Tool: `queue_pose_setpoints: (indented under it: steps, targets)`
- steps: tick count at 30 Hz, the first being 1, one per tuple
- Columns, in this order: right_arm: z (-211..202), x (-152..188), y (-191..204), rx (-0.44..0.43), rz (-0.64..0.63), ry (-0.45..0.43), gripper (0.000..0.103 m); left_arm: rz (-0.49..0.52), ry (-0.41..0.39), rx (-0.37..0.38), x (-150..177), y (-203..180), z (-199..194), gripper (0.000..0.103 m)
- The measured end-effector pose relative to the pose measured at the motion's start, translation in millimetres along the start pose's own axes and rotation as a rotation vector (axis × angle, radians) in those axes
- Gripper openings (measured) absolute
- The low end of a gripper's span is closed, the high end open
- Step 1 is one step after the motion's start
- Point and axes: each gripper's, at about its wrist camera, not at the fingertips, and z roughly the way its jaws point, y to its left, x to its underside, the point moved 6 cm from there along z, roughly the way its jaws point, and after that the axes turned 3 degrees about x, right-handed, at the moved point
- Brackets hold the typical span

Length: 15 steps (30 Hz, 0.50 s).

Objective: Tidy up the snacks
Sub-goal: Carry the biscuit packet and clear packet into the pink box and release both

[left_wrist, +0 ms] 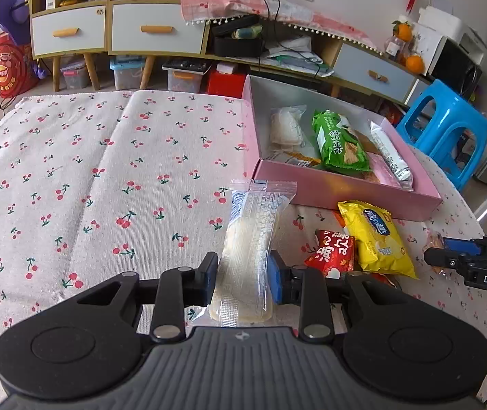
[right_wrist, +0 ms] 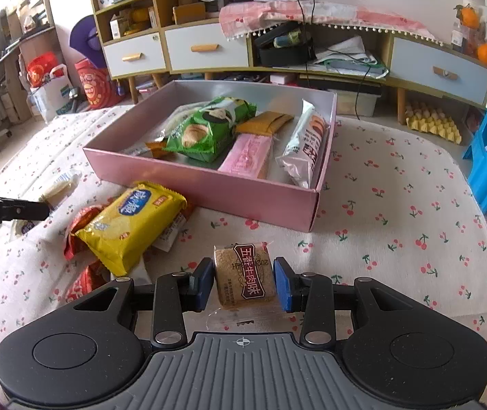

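Note:
My left gripper (left_wrist: pixel 242 278) is shut on a clear-wrapped pale cracker pack (left_wrist: pixel 250 239), held upright above the cherry-print tablecloth, left of the pink box (left_wrist: pixel 346 194). My right gripper (right_wrist: pixel 244 283) is shut on a small brown square snack with a red label (right_wrist: pixel 245 278), in front of the pink box (right_wrist: pixel 209 191). The box holds a green chip bag (right_wrist: pixel 206 130), a pink wafer pack (right_wrist: pixel 247 155), a white roll pack (right_wrist: pixel 306 143) and others. A yellow cracker bag (right_wrist: pixel 130 218) and red packs (left_wrist: pixel 332 251) lie on the cloth beside the box.
The table's far and right edges drop to the floor. A blue plastic stool (left_wrist: pixel 445 126) stands off the right side. Cabinets with drawers (right_wrist: pixel 206 48) line the back wall. The left gripper's fingers (right_wrist: pixel 11 210) enter the right wrist view at left.

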Motion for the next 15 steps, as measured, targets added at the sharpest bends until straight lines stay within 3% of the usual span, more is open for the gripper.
queue_pose_setpoints:
  steps: [15]
  targets:
    - [-12.8, -23.4, 7.2, -0.033, 0.078, -0.046, 0.037, -0.033, -0.038, 0.012, -9.4, -6.6, -12.1, 0.028]
